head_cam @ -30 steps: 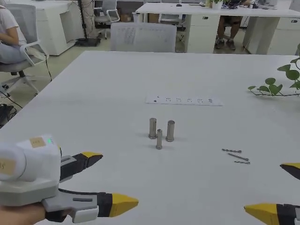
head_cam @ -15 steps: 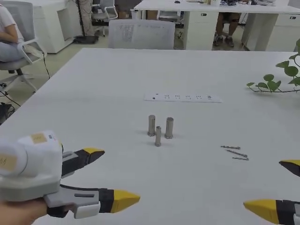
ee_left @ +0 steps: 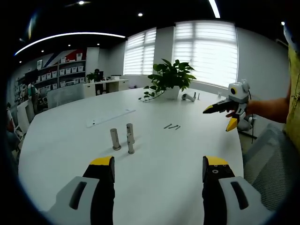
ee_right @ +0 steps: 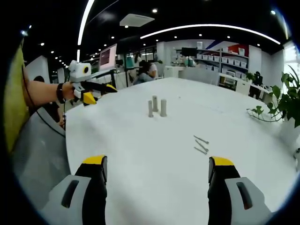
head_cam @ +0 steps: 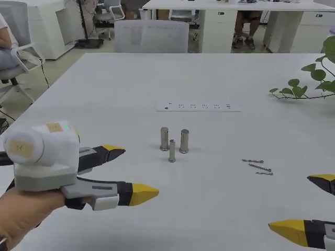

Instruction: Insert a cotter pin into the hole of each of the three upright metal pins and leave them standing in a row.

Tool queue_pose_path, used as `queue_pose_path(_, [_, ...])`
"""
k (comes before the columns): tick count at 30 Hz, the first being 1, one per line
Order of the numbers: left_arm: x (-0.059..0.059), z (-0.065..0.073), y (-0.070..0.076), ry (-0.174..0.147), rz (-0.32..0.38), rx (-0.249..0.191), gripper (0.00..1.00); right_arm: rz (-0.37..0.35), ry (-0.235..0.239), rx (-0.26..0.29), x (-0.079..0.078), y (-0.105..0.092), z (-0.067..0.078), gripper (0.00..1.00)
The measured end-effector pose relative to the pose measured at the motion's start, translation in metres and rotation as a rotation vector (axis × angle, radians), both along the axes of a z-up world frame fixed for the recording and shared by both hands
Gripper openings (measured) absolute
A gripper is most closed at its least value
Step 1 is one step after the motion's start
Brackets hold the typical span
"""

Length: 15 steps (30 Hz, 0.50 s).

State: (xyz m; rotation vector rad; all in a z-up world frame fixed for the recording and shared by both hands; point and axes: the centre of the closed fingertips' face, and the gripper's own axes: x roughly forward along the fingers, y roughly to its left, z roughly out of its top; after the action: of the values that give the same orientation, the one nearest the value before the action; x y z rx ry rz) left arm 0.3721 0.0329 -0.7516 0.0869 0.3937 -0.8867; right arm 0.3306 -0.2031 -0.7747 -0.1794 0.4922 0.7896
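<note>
Three upright metal pins (head_cam: pixel 173 142) stand in a tight cluster at the table's middle; I also see the pins (ee_left: pixel 123 138) in the left gripper view and the pins (ee_right: pixel 156 106) in the right gripper view. Three cotter pins (head_cam: pixel 257 166) lie loose on the table to their right, and the cotter pins (ee_right: pixel 201 144) show ahead of the right gripper. My left gripper (head_cam: pixel 133 172) hovers open at the near left, empty. My right gripper (head_cam: pixel 303 205) is open at the near right corner, holding nothing.
A white power strip (head_cam: pixel 199 107) lies beyond the metal pins. Plant leaves (head_cam: pixel 309 78) reach over the table's right edge. Chairs and desks stand behind the white table (head_cam: pixel 104 94), and a seated person is at the far left.
The head camera has tilted, so the table scene sits slightly lower-left. My left gripper has risen and moved right a little. The pins and cotter pins have not moved.
</note>
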Motion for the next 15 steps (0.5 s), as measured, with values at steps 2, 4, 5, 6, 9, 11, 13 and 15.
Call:
queue_pose_path(2, [0.007, 0.000, -0.003, 0.001, -0.007, -0.001, 0.74, -0.003, -0.001, -0.001, 0.000, -0.001, 0.001, 0.90])
queue_pose_path(4, [0.015, 0.000, -0.008, -0.004, -0.016, -0.002, 0.72, -0.005, -0.002, -0.001, 0.001, -0.001, 0.001, 0.90])
queue_pose_path(5, [0.021, 0.000, -0.011, -0.007, -0.021, -0.002, 0.71, -0.006, -0.003, -0.001, 0.001, -0.002, 0.002, 0.90])
queue_pose_path(6, [0.025, 0.000, -0.012, -0.008, -0.022, -0.004, 0.70, -0.007, -0.003, -0.002, 0.001, -0.002, 0.002, 0.90])
queue_pose_path(9, [0.039, -0.002, -0.017, -0.003, -0.032, -0.011, 0.66, -0.008, -0.002, -0.005, 0.002, -0.002, 0.002, 0.90])
queue_pose_path(11, [0.047, -0.005, -0.019, 0.002, -0.034, -0.009, 0.66, -0.011, -0.002, -0.004, 0.001, -0.003, 0.002, 0.90])
queue_pose_path(13, [0.052, -0.008, -0.020, 0.006, -0.037, -0.006, 0.64, -0.015, -0.002, -0.006, 0.001, -0.004, 0.002, 0.90])
queue_pose_path(15, [0.058, -0.012, -0.022, 0.010, -0.046, 0.002, 0.62, -0.021, -0.002, -0.006, 0.002, -0.006, 0.002, 0.90])
